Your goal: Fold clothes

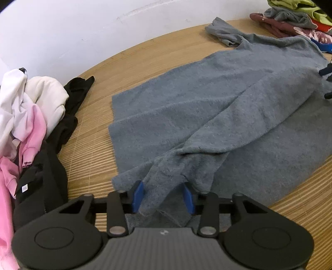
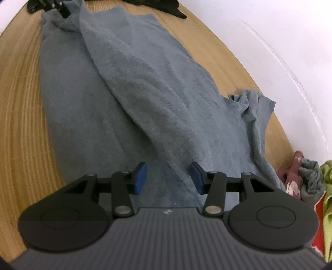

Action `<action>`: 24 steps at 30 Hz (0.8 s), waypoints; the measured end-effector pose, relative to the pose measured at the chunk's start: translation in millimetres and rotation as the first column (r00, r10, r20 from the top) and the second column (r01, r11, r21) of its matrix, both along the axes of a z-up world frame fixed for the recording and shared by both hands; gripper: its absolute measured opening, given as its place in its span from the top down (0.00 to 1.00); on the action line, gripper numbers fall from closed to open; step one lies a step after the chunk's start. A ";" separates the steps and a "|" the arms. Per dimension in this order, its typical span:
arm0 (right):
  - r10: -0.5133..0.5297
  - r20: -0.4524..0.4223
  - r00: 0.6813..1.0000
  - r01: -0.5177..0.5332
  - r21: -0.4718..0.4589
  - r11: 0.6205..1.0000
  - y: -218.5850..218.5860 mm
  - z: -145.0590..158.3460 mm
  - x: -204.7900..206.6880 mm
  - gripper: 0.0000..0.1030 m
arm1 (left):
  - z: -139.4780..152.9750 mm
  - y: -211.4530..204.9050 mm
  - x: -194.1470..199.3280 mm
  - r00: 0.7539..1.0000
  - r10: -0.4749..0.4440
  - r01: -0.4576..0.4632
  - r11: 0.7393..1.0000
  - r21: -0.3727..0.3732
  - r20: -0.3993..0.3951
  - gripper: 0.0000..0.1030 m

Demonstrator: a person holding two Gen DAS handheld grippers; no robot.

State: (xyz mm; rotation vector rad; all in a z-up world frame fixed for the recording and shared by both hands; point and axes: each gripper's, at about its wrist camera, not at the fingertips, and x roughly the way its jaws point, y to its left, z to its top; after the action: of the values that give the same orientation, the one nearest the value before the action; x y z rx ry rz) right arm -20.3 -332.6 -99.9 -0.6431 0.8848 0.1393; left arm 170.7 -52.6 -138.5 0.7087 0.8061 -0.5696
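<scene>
Nearest in the left wrist view, the left gripper [image 1: 164,196] has its blue pads [image 1: 138,196] set apart with a bunched corner of the grey garment [image 1: 207,116] lying between them; the cloth touches both pads, but whether they actually squeeze it cannot be told. From that corner a long folded ridge of fabric runs away toward the far right, lying on top of the flat part of the garment. The garment is spread across the middle of the wooden table [image 1: 93,149], with a crumpled sleeve [image 1: 225,33] at its far end near the white wall [image 1: 72,31]. To the left of the gripper sits a heap of white, pink and black clothes [image 1: 31,116]. At the far right corner is a pile of green, grey, maroon and red clothes [image 1: 294,18].

In the right wrist view, the right gripper [image 2: 169,178] hovers over the opposite end of the same garment, its blue fingers [image 2: 141,176] spread with flat cloth showing between them, pinching nothing. The folded ridge runs from here toward the far left, where the other gripper's dark tip is visible. The sleeve lies to the right, and the coloured pile sits at the near right edge.
</scene>
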 end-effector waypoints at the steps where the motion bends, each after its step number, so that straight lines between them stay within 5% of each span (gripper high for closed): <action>1: -0.002 0.003 1.000 0.002 -0.011 1.000 0.1 -1.7 2.5 0.53 | -0.9 -0.7 0.6 1.000 0.002 -0.002 1.000 0.006 0.000 0.64; 3: -0.033 0.002 0.999 0.033 0.020 0.999 -4.2 -1.5 9.6 0.55 | -0.2 -1.5 3.1 1.000 0.009 -0.009 1.000 0.009 0.010 0.81; 4: -0.061 -0.003 0.998 0.061 0.060 0.996 -8.4 0.3 14.2 0.66 | 1.7 -2.3 4.3 1.000 0.021 -0.021 1.000 0.007 0.011 0.90; 6: -0.116 -0.016 0.993 0.118 0.139 0.983 -16.9 4.2 23.2 0.95 | 11.3 -6.3 2.9 0.998 0.028 -0.028 1.000 -0.003 0.052 0.93; 11: -0.317 0.125 0.940 0.245 0.398 0.884 -53.2 59.5 4.1 0.93 | 76.0 -10.0 -9.3 0.963 0.050 -0.024 0.995 -0.100 0.264 0.93; 14: -0.305 0.143 0.942 0.217 0.436 0.873 -56.9 78.0 -27.9 0.93 | 91.7 -1.8 -25.6 0.934 0.049 -0.022 0.996 -0.081 0.353 0.92; 17: -0.235 0.085 0.968 0.184 0.391 0.902 -42.5 69.3 -56.8 0.93 | 66.0 9.5 -35.4 0.953 0.054 -0.052 0.999 -0.017 0.297 0.89; 22: -0.132 -0.039 0.990 0.138 0.299 0.944 -11.5 27.1 -76.3 0.93 | -16.4 17.1 -45.6 0.979 0.076 -0.104 0.984 0.146 0.187 0.89; 24: -0.125 -0.043 0.991 0.132 0.264 0.956 -2.6 18.9 -76.5 0.92 | -25.6 18.7 -49.0 0.978 0.093 -0.121 0.982 0.148 0.185 0.88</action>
State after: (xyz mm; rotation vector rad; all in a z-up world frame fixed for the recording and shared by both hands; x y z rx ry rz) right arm -96.7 -335.2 -81.0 -0.3324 0.9115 0.1468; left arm 121.8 -33.9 -164.1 0.8441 0.7228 -0.3417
